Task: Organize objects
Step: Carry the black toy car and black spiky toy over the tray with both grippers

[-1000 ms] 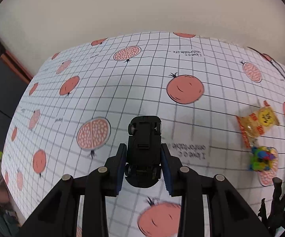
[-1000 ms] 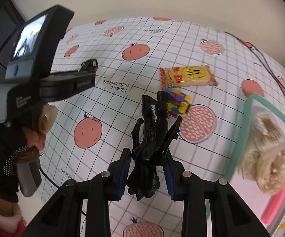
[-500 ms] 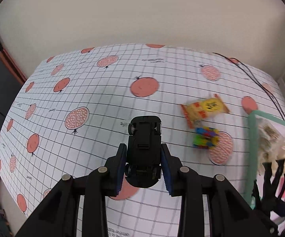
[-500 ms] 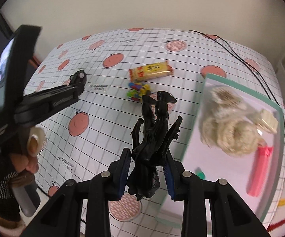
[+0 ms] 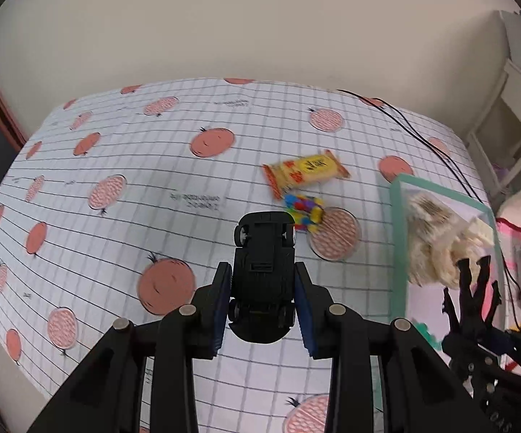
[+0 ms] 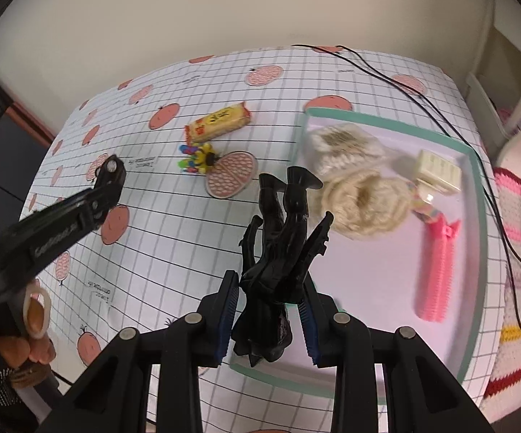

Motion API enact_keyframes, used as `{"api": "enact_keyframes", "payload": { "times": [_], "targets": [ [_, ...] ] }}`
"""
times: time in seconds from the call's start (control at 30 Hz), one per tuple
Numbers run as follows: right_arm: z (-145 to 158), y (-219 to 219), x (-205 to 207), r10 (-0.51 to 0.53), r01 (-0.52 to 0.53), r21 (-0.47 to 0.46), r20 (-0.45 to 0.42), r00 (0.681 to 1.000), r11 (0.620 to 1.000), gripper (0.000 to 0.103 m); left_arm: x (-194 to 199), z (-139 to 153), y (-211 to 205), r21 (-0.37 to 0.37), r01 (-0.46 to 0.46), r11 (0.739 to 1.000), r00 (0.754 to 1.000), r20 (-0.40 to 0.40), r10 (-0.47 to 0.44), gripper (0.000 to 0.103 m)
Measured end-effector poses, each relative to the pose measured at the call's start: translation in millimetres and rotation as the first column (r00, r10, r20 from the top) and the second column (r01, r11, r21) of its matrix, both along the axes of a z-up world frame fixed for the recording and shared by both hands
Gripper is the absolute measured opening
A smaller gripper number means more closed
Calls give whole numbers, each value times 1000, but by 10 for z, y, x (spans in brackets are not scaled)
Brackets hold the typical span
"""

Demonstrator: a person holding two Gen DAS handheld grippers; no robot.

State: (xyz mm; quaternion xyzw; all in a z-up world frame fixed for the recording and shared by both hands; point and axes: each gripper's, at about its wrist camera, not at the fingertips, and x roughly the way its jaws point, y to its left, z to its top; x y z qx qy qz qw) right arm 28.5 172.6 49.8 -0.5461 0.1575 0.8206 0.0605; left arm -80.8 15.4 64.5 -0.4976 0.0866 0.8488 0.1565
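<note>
Since a second ago both grippers have swung rightward and risen, so the green-rimmed tray (image 6: 471,166), then at the edge of view, now fills the right side of the right wrist view. Farthest left, the left gripper (image 5: 263,301) has its fingers (image 5: 221,299) closed against the flanks of a black toy car (image 5: 264,270), carried belly-up above the pomegranate-print counter (image 5: 123,238); squeezing the flat sides probably keeps it from rolling out. Beyond it on the counter lie a multicoloured bead toy (image 5: 303,209) and, just beside that, a yellow snack packet (image 5: 305,173), neither collected yet. Next, the right gripper (image 6: 269,312) is clamped on a black action figure (image 6: 282,238), held head-down with its legs toward the tray, over the tray's near left edge, likely for release there. Inside the tray sit cream knitted pieces (image 6: 354,187), a small cream box (image 6: 439,173) and a pink comb-like clip (image 6: 437,270), apparently the sorted items.
</note>
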Motion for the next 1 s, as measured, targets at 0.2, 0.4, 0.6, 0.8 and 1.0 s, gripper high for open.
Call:
{"api": "enact_keyframes", "payload": {
  "times": [0.2, 0.4, 0.6, 0.8, 1.0],
  "targets": [
    [-29, 145, 122, -30, 30, 6, 14, 999, 1000, 34, 206, -18, 179, -7, 60, 998, 998, -19, -60, 35],
    [-76, 279, 195, -56, 56, 13, 30, 998, 998, 34, 376, -58, 405, 18, 124, 992, 992, 9, -124, 35],
    [-159, 397, 236, -83, 82, 26, 59, 995, 996, 34, 537, -125, 651, 19, 188, 982, 982, 31, -189, 35],
    [-233, 506, 278, -109, 106, 35, 88, 990, 994, 35, 663, -222, 837, 29, 233, 972, 970, 68, -234, 35],
    [-280, 598, 312, -129, 125, 44, 103, 986, 991, 35, 727, -240, 927, 35, 256, 966, 964, 70, -257, 35]
  ]
}}
